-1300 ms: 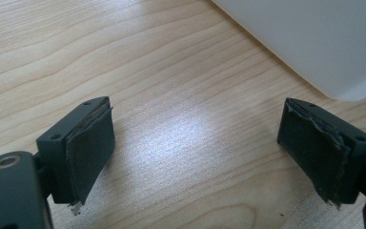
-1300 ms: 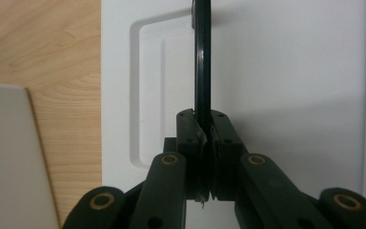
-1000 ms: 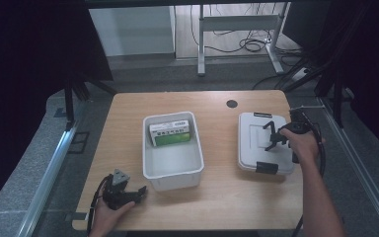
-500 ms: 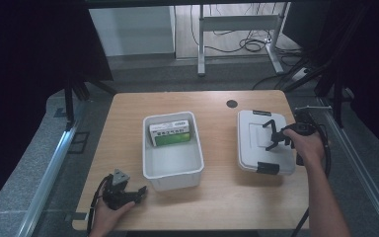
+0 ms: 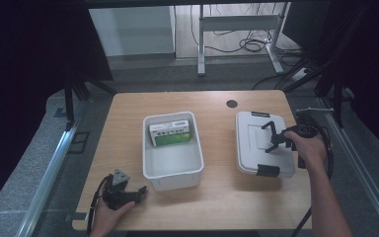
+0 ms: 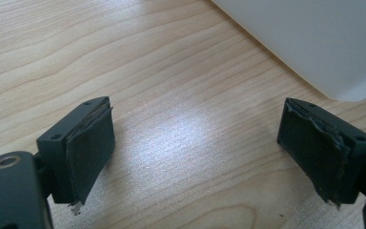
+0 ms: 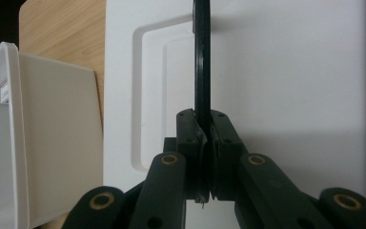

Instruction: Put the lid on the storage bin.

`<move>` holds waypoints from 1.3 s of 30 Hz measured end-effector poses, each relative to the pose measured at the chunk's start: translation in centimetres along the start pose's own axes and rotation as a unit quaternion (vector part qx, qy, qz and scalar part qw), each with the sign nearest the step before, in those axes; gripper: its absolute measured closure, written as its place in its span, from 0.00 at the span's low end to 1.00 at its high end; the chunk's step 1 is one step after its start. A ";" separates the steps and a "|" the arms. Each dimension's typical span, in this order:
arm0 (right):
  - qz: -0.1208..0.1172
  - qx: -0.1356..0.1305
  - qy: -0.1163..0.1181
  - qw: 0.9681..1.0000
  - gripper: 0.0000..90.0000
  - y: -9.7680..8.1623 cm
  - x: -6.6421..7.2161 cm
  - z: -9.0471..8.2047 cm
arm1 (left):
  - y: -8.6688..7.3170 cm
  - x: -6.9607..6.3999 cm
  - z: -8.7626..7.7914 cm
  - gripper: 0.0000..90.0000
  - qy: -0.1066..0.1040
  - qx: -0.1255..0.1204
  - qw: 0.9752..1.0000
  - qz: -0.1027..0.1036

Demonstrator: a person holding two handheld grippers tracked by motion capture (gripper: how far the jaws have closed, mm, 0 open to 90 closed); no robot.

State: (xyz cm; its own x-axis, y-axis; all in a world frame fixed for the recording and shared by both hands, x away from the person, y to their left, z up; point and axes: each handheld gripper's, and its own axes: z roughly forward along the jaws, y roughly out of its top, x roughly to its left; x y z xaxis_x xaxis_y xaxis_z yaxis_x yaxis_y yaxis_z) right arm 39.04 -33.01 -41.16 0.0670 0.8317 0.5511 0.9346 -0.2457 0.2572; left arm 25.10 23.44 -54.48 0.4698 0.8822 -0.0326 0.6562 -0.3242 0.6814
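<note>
A white lid [image 5: 254,148] with black clips lies flat on the right side of the table. Its thin black handle [image 5: 270,129] stands up from the middle. My right gripper [image 5: 279,141] is over the lid, shut on that handle [image 7: 201,57], which runs edge-on between the pads of my right gripper [image 7: 204,138]. The lid's surface [image 7: 290,95] lies just below. An open white bin [image 5: 150,170] stands mid-table with a green and white box [image 5: 171,134] leaning at its far end. My left gripper [image 5: 137,190] rests at the front left, open, its jaws [image 6: 195,152] wide apart over bare wood.
The bin's wall [image 6: 314,43] is close ahead of my left gripper, and the bin [image 7: 52,143] stands just left of the lid. A dark round cable hole [image 5: 232,103] sits near the table's far edge. Metal rails run along both sides of the table.
My right hand has drifted slightly toward the near side, still gripping the handle. The lid, the bin and my left gripper have stayed where they were.
</note>
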 end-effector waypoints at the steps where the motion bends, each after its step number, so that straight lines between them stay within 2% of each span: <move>1: 0.000 0.000 0.000 1.000 0.94 0.0 0.0 0.0 | 0.0 0.0 0.0 0.14 0.000 0.000 1.000 0.000; 9: 0.007 0.001 0.004 1.000 0.94 -0.3 -0.1 -0.2 | 0.0 0.0 0.0 0.14 0.000 0.000 1.000 0.000; 16: -0.004 0.001 0.009 1.000 0.94 -0.4 0.4 -0.5 | 0.0 0.0 0.0 0.14 0.000 0.000 1.000 0.000; 31: -0.029 0.007 0.018 0.999 0.94 -0.6 2.5 -0.8 | 0.0 -0.1 0.0 0.14 0.000 -0.001 1.000 0.000; 39: -0.046 0.012 0.014 0.999 0.94 -0.7 3.9 -0.8 | 0.0 -0.1 0.0 0.14 0.000 0.000 1.000 0.000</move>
State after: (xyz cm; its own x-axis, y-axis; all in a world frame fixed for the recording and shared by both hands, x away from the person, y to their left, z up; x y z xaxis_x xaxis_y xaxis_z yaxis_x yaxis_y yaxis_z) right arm 38.38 -30.06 -38.54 -0.0291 0.8364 0.5474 0.9446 -0.1561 0.2887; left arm 25.09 23.37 -54.48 0.4689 0.8827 -0.0327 0.6560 -0.3232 0.6820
